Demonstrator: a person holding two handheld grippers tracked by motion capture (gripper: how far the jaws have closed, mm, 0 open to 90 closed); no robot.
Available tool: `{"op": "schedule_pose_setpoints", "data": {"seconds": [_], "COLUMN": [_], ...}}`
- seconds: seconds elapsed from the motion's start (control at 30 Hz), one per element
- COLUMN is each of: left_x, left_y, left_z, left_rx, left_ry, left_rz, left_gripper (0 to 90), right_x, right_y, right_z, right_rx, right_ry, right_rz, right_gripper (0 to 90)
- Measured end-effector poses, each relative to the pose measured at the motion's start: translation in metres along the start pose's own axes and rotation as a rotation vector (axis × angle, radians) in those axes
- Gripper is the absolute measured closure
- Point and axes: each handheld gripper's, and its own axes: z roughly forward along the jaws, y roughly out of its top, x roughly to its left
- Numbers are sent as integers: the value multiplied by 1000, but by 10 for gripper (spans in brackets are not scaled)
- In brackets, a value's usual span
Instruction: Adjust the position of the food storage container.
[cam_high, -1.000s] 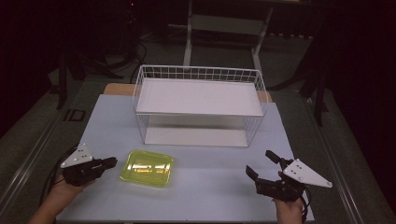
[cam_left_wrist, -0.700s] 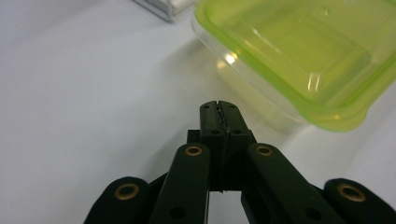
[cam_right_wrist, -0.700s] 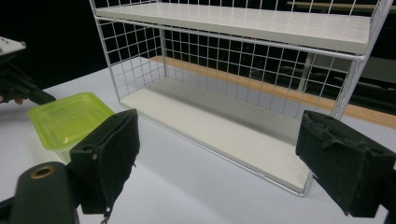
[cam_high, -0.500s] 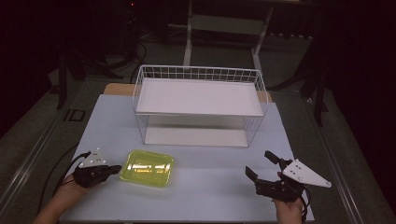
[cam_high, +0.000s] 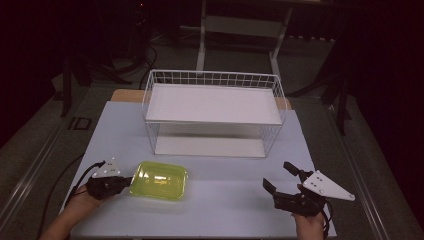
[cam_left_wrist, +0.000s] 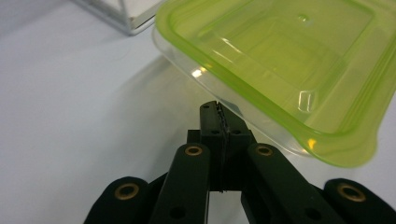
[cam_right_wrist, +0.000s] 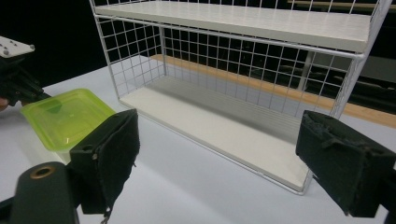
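At lower left, the left gripper (cam_high: 125, 182) has its jaws pressed together at the yellow-green container's (cam_high: 159, 180) rim; whether they pinch it, I cannot tell. At lower right, the right gripper (cam_high: 280, 179) gapes wide, empty.

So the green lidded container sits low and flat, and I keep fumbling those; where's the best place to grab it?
Take the green container by its protruding rim lip, coming in low from its left edge, where the left tool sits. The body is too wide to straddle; the thin rim fits between jaws.

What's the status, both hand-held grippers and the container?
Left hand-held gripper shut, tips at the yellow-green container rim. Right hand-held gripper open, idle. Wire shelf behind, nothing blocking.
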Motion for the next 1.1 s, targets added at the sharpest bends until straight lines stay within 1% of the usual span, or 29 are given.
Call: {"op": "schedule_pose_setpoints", "data": {"seconds": [0.03, 0.07, 0.17, 0.23, 0.27, 0.4, 0.47, 0.5, 0.6, 0.67, 0.73, 0.8, 0.87, 0.9, 1.0, 1.03, 1.1], "left_x": [-1, -2, -5, -7, -9, -15, -17, -18, -20, -21, -21, -18, -16, -14, -12, -12, -14], "left_y": [3, 4, 9, 13, 14, 20, 22, 24, 27, 27, 26, 21, 17, 14, 11, 12, 14], "left_z": [4, 6, 13, 18, 21, 32, 37, 39, 44, 45, 44, 37, 29, 24, 10, 7, 5], "left_rx": [-4, -3, 3, 10, 8, 13, 14, 14, 11, 13, 12, 8, -10, -27, -100, -116, -134], "left_ry": [-14, -13, -34, -51, -60, -88, -99, -112, -127, -121, -122, -110, -100, -91, -93, -96, -101], "left_rz": [0, 5, 15, 28, 25, 43, 43, 40, 44, 46, 44, 40, 27, 25, 5, 1, 10], "left_gripper": [900, 900, 900, 900, 900, 900, 900, 900, 900, 900, 900, 900, 900, 900, 900, 900, 900], "right_x": [0, 0, -1, -1, -1, -2, -2, -2, -2, -2, -2, -3, -2, -2, 0, 0, 1], "right_y": [0, 0, -1, -1, -1, -1, -1, -1, -1, -1, -1, -2, -1, -1, -1, -1, -1], "right_z": [0, 1, 1, 1, 0, 0, 0, 0, 0, 0, 0, 0, 0, 0, 0, 1, 2], "right_rx": [1, 3, 4, 3, 1, 4, 5, 5, 7, 8, 8, 7, 5, 4, 7, 9, 11], "right_ry": [-1, -2, 0, -2, 0, 0, -2, 0, 1, 2, 2, 5, 6, 7, 8, 9, 13], "right_rz": [2, 0, 0, -1, 1, 2, 3, 5, 0, 1, 1, 6, 6, 2, -5, -6, -4], "right_gripper": [137, 137, 136, 137, 137, 136, 136, 137, 137, 137, 137, 137, 137, 137, 137, 137, 137]}}
